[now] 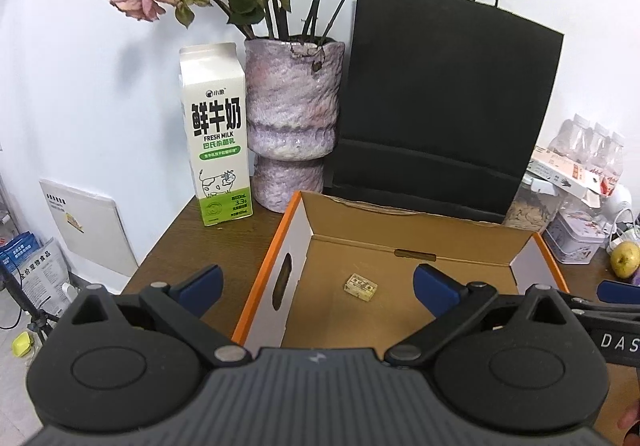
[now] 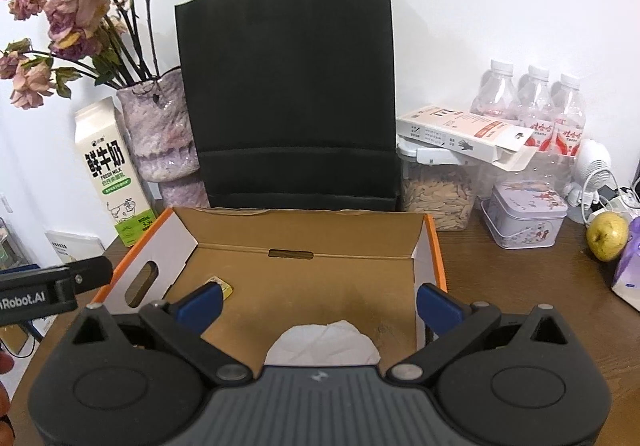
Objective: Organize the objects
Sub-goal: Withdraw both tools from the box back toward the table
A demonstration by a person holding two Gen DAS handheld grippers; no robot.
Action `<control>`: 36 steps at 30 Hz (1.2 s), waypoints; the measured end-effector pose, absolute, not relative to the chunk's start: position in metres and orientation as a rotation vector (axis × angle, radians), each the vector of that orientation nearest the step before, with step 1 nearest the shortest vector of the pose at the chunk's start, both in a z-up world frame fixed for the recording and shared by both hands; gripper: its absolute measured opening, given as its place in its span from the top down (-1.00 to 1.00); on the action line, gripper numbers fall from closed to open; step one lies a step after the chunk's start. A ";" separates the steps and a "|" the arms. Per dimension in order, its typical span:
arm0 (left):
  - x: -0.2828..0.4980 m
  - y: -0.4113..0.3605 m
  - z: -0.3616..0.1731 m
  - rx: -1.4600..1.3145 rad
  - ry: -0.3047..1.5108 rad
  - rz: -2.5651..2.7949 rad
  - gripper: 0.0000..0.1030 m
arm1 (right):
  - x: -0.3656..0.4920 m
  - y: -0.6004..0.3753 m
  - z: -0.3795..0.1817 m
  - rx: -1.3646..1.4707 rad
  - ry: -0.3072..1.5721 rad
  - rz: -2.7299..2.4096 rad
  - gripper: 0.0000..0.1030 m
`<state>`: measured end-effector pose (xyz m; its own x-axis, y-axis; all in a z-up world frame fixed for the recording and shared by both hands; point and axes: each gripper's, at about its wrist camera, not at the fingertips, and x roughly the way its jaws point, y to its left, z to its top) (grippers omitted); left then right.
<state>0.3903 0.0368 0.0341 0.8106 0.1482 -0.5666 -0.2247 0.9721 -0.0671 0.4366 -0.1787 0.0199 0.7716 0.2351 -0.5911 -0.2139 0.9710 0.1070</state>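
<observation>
The left claw hangs nearest the lens, its blue pads spread wide with nothing between them, and the right claw beside it is spread just as wide and just as empty; both hover over the near edge of the box. That box, an open cardboard tray with orange rims, sits on the brown surface and is the largest thing to handle: it looks light and fairly stiff, though its thin walls would likely flex under a pinch, so the cut-out handle slot in its left wall or a rim seems the best hold. Behind it stands the bag, black paper, upright against the wall; it probably weighs little and creases easily, and its cord handles look like the safest place to take it. The vase with dried flowers, left of the bag, appears heavy, rigid and breakable, top-heavy too, so its narrow waist suits a grip. The carton, just left of the vase, is stiff but may be full and weighty; grip across its flat sides. Inside the box lie a crumpled white tissue, soft and nearly weightless, near the front, and a small yellow packet on the floor, light and easily pinched by its edges.
</observation>
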 end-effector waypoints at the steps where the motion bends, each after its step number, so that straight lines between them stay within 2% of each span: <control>1: 0.387 0.036 0.036 -0.132 0.591 0.199 -1.00 | 0.434 -0.180 0.021 0.035 0.643 0.244 -1.00; 19: 0.308 0.020 0.071 -0.118 0.536 0.181 -1.00 | 0.355 -0.197 0.054 0.038 0.579 0.270 -1.00; 36: 0.220 0.002 0.081 -0.105 0.503 0.154 -1.00 | 0.263 -0.213 0.064 0.031 0.527 0.302 -1.00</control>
<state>0.2196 0.0016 0.0806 0.8648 0.1210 -0.4873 -0.1726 0.9830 -0.0623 0.2634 -0.2134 0.0643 0.8214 0.2914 -0.4904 -0.2757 0.9554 0.1059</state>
